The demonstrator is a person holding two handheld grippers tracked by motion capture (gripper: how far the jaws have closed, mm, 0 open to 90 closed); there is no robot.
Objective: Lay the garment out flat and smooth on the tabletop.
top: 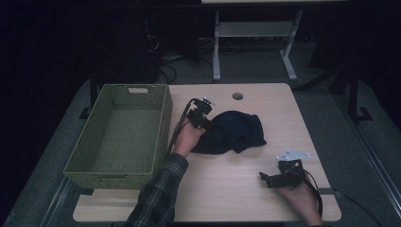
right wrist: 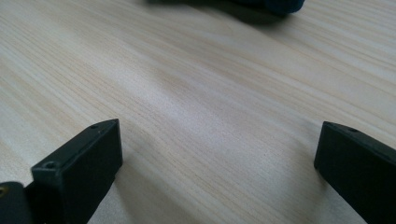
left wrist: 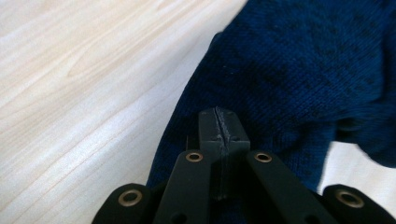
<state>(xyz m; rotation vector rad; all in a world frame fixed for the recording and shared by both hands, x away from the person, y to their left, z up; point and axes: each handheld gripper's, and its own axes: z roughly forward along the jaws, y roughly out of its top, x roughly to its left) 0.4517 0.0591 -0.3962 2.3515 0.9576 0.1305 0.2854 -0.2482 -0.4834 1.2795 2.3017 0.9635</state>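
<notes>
Matt navy knitted cloth [left wrist: 299, 70] on smooth pale wood-grain table [left wrist: 70, 93]

The knitted garment [left wrist: 299, 70] at the upper right of the left gripper view is dark navy blue with a fine rib texture. The surface [right wrist: 210, 93] is pale wood with light grain streaks. At the left of the high view, the woven basket [top: 161, 127] is olive green. The person's sleeve [top: 158, 198] is dark plaid. Both hand-held grippers are black.
</notes>
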